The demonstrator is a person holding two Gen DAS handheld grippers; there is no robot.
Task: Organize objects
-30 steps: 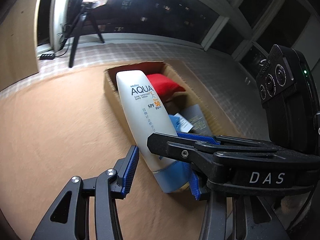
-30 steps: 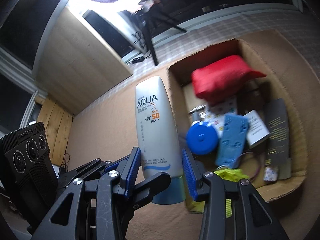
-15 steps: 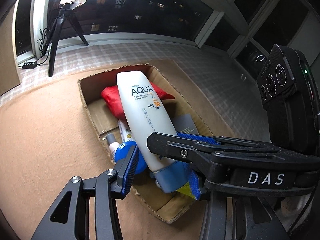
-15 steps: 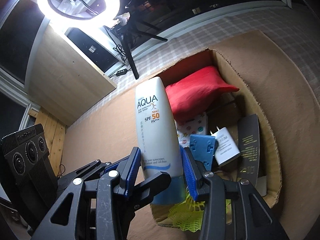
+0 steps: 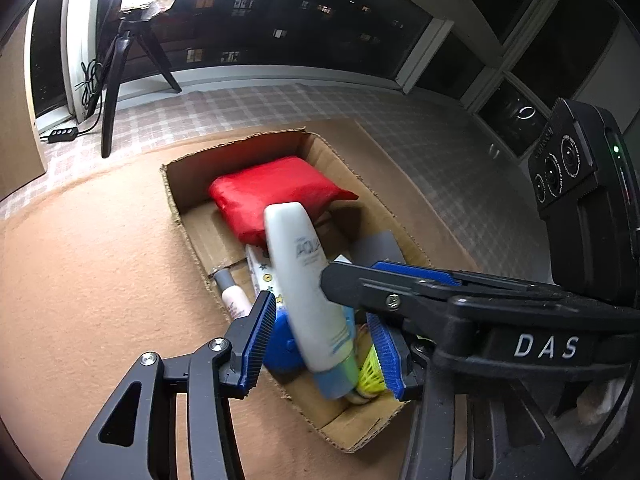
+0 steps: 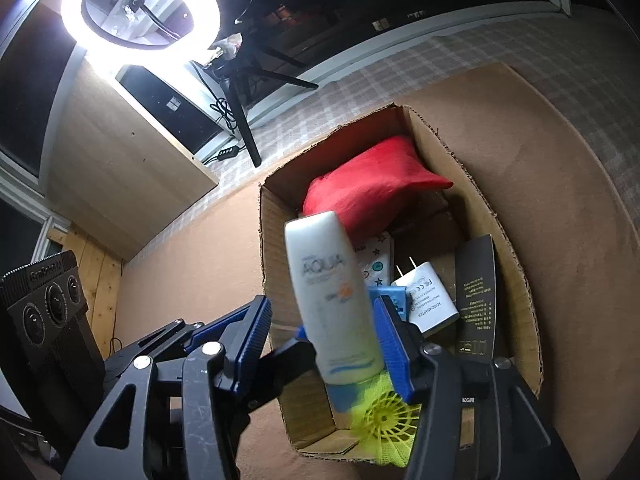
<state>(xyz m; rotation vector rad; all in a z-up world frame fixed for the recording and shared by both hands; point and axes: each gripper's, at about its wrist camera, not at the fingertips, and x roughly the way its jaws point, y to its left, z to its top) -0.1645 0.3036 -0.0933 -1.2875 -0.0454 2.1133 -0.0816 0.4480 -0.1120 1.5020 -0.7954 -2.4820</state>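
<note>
Two black hand-held grippers with blue ribbed pads reach down over an open cardboard box (image 6: 500, 232) that sits on a tan mat (image 5: 80, 280); a white sunscreen bottle (image 6: 332, 300) with a pale blue cap and the word AQUA on its front hangs between them, tilted, cap end lowest, and blurred; it is above the near end of the box, with its cap just over a yellow mesh ball (image 6: 384, 420); the right hand-held gripper (image 6: 320, 308) has just been opening its jaws, and the bottle is between them, close against the right-hand pad with a clear gap at the other pad, so it is not clamped; the left hand-held gripper (image 5: 320, 320) stands about half open around the same bottle, with space on both sides; inside the box, a red soft pouch (image 6: 376, 184) fills the far end; nearer lie a white plug adapter (image 6: 424, 300), a flat black packet (image 6: 476, 292) along the right wall, a blue round item (image 5: 284, 344), and a small tube with a grey cap (image 5: 232, 292); beyond the mat, a tripod (image 5: 116, 80) holds a glowing ring light (image 6: 140, 12) before dark windows.
</note>
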